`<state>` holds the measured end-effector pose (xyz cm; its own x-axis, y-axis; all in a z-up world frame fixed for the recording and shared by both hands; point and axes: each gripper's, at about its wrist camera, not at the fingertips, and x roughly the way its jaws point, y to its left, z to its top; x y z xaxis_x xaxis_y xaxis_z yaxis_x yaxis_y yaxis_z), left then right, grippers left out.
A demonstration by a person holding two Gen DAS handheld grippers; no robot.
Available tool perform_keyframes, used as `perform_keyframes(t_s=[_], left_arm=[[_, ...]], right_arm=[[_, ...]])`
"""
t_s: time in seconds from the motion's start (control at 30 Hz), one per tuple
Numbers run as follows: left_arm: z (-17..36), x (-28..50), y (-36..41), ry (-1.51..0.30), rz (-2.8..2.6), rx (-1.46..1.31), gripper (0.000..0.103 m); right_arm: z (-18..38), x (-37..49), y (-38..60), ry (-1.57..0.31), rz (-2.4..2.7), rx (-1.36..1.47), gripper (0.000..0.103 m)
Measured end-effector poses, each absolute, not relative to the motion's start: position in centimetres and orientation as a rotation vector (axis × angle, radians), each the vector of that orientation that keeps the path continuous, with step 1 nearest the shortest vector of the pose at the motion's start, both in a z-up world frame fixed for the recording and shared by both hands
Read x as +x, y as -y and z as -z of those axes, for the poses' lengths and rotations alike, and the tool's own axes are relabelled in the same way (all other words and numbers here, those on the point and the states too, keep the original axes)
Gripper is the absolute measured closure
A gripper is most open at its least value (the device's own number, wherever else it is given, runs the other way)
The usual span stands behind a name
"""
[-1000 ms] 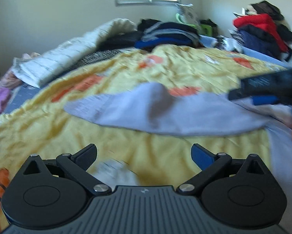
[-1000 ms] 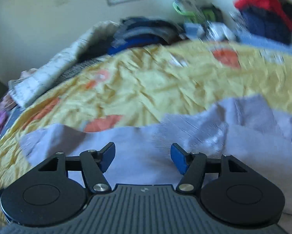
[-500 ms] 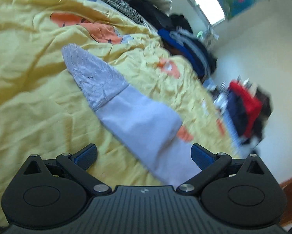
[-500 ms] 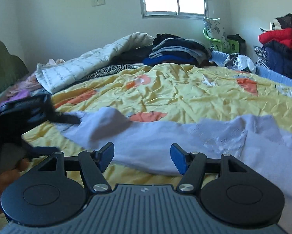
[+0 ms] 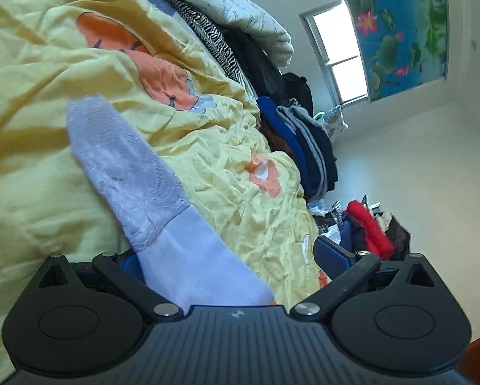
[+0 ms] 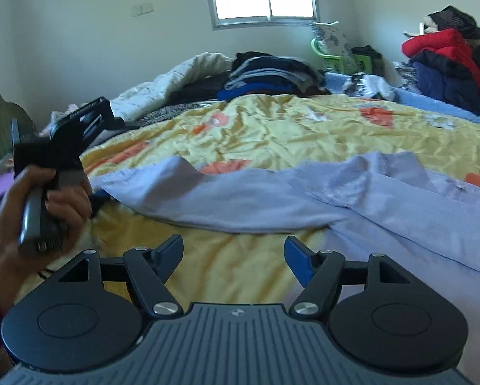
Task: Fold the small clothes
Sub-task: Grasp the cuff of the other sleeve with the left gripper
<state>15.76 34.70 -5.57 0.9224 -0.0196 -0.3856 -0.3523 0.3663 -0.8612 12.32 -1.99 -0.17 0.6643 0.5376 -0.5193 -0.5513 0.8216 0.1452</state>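
The lilac garment [image 6: 272, 199] is lying spread across the yellow bedspread [image 6: 272, 128]. The left gripper [image 5: 227, 256] is standing wide open with one end of the garment lying between its fingers, unpinched. The right gripper [image 6: 233, 256] is opening over bare bedspread, holding nothing.

Garment [image 6: 304, 199] lies spread across bed's near edge, on the bedspread [image 6: 288, 134]. Left claw [image 5: 227, 263] at its left end, cloth running between the jaws; right claw [image 6: 233, 253] before its middle, over bare bedspread. Folded clothes stack [image 6: 272, 73] at bed's far edge; quilt [image 6: 182, 77] left of it; clothes heap [image 6: 448, 61] beyond far-right corner.
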Motion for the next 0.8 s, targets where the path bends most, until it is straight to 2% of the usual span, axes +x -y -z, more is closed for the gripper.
perform_keyframes(t_s=[0.07,0.13,0.17,0.2,0.23,0.3,0.33,0.4,0.57,0.8], left_arm=[[5.6,16.2,-34.6,-0.359,-0.226,-1.163,0.003],[5.6,16.4,-34.4,-0.371,-0.249,-1.138,0.012],[5.7,16.6,-34.4,-0.376,-0.255,-1.136,0.024],[5.9,16.6,-34.4,-0.381,-0.258,-1.148,0.039],[6.4,16.7,-34.6,-0.386,-0.260,-1.166,0.045],[7.1,16.4,-34.7,-0.384,-0.275,-1.181,0.068],[7.5,16.4,-34.7,-0.384,-0.287,-1.185,0.073],[7.8,16.2,-34.8,-0.392,-0.314,-1.192,0.092],[6.9,15.3,-33.8,-0.373,-0.370,-1.081,0.100],[2.3,14.6,-30.5,-0.287,-0.392,-0.819,0.101]], right_arm=[[0.1,12.8,3.1,-0.569,-0.589,-0.034,0.029],[0.1,14.1,4.9,-0.550,-0.542,-0.017,0.020],[0.3,15.0,5.9,-0.561,-0.493,0.004,0.017],[0.5,15.9,6.9,-0.598,-0.422,0.022,0.021],[0.7,16.6,8.1,-0.644,-0.351,0.044,0.022],[0.8,16.2,10.2,-0.636,-0.351,0.105,0.021],[1.0,15.9,10.8,-0.639,-0.361,0.133,0.021],[1.4,15.1,11.5,-0.652,-0.375,0.164,0.021],[1.9,14.0,11.9,-0.664,-0.381,0.159,0.021],[1.4,13.3,13.2,-0.617,-0.321,0.132,0.020]])
